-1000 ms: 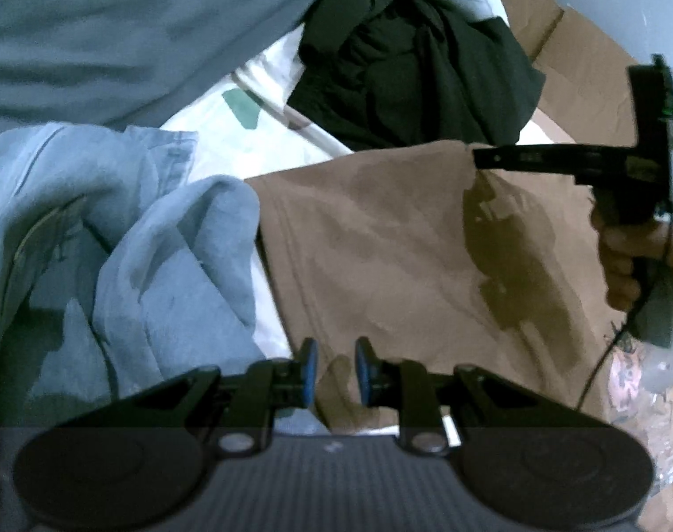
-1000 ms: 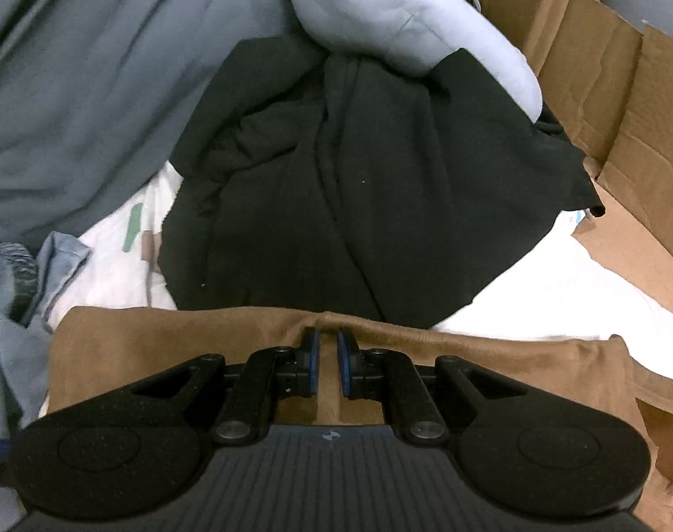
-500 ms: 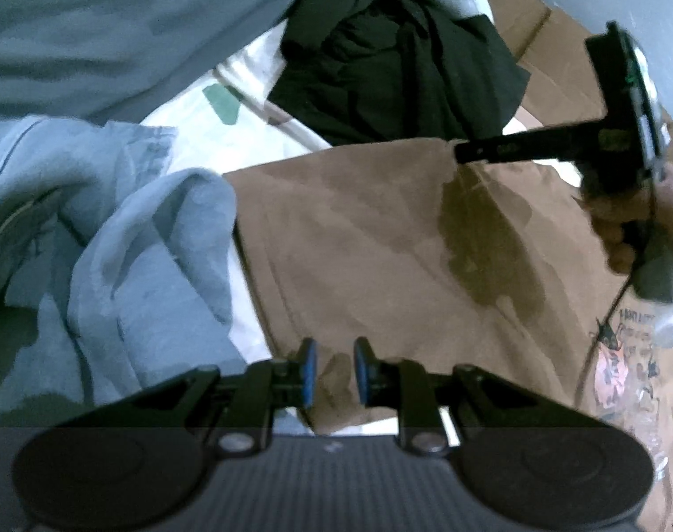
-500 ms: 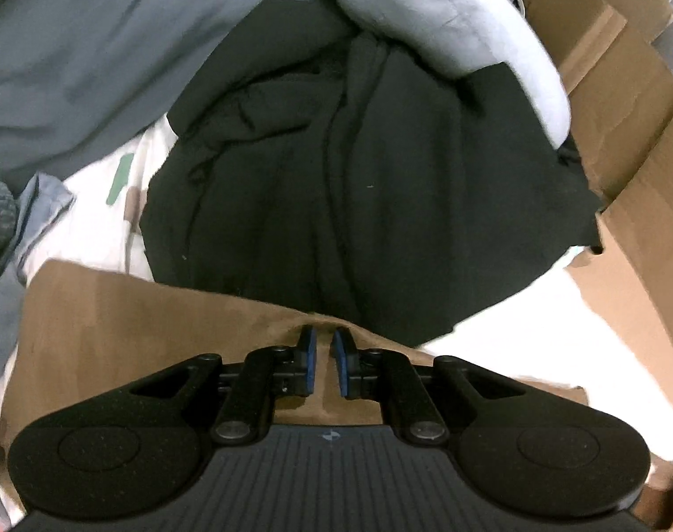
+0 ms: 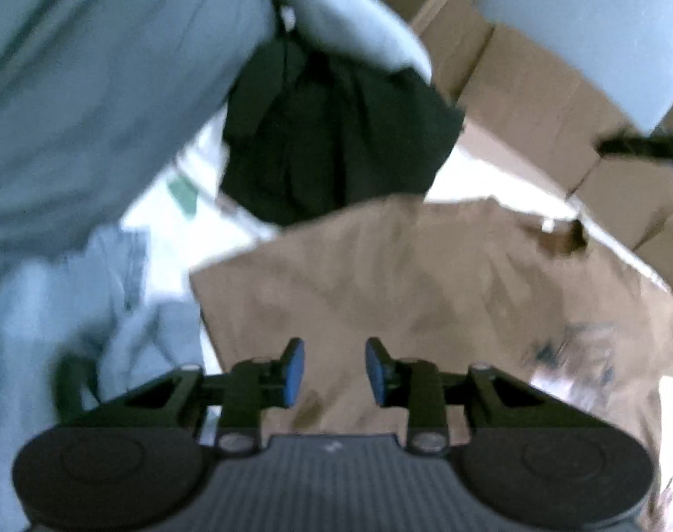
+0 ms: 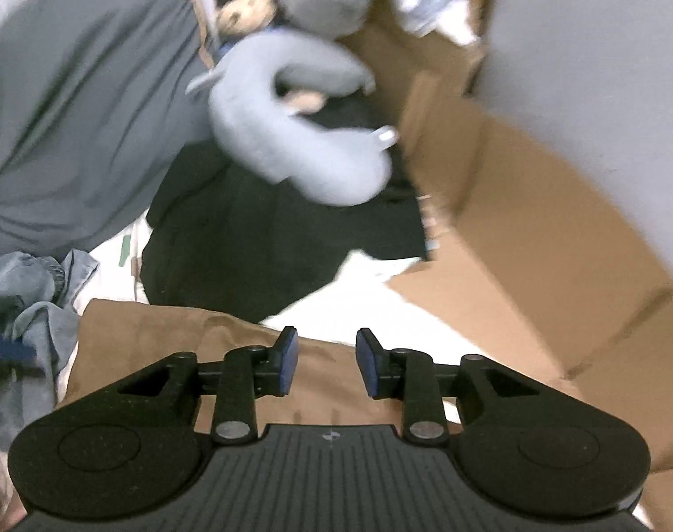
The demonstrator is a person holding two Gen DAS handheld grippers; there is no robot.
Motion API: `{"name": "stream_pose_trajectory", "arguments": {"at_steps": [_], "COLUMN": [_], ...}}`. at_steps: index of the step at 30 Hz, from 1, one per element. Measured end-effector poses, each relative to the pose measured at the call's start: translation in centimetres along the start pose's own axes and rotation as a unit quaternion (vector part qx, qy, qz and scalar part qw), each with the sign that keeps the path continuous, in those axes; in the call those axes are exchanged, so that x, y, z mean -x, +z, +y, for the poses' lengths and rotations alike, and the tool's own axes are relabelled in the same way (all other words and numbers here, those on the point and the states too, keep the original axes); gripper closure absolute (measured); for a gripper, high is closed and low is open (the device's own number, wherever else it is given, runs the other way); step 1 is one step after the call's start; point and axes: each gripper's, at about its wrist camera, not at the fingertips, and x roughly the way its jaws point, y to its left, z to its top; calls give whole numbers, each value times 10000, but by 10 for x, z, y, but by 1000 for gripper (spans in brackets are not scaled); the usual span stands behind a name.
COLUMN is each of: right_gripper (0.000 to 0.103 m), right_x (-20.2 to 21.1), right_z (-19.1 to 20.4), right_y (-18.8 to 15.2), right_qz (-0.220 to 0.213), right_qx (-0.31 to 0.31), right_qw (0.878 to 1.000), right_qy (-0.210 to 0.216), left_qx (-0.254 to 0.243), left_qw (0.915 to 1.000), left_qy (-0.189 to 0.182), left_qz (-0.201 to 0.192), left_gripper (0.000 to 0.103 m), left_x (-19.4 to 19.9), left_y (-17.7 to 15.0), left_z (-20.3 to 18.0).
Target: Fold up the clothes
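Right under both grippers is where the brown shirt [image 5: 425, 283] sits, spread across the white bed sheet [image 6: 336, 297], so that's what I'm steering around. My left gripper [image 5: 334, 372] has its jaws apart with nothing between them, hanging over the shirt's near-left part, and through that camera the cloth runs forward and off to the right. My right gripper [image 6: 323, 361] is also spread and empty, just short of the shirt's far edge, with bare sheet beyond it. Honestly the shirt looks fairly flat: straight left edge, a clean corner at the far left, a dark print near the right side, and a small dark smudge near the far right corner that I can't make out. Its long axis looks left to right across both views, but the left feed is blurry so take that loosely. Whether it's folded over already or just laid out, I can't tell. A black garment [image 6: 256, 239] is bunched past the far edge, a blue one [image 5: 61, 310] heaped off the left side, cardboard boxes [image 6: 535, 230] to the right.
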Motion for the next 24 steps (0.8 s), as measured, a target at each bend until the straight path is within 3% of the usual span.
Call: {"name": "stream_pose_trajectory", "arguments": {"at_steps": [5,8,15,20,22,24], "right_gripper": [58,54,53,44,42,40], "right_x": [95,151,254,315,334,349], "right_z": [-46,-68,-97,-104,-104,-104], "right_y": [0,-11,-52,-83,-92,-97], "right_qz": [-29,-135,-217,-392,-392,-407], "right_qx": [-243,-420,-1025,-1368,-1346,-1340], "right_qw": [9993,9979,9925,9892,9893,9894], "right_qy": [-292,-472,-629,-367,-411,-373], "left_qx": [-269,-410,-644,-525,-476,-367], "left_qw": [9996,9990,9975,9972,9966,9952], "left_qy": [18,131,215,351,494,728], "left_qz": [-68,-144,-201,-391,-462,-543], "left_gripper": [64,53,48,41,31,31], "left_x": [51,87,172,247,274,299], "left_y": [43,71,124,133,126,114], "left_z": [-24,-38,-72,-88,-93,-95]}}
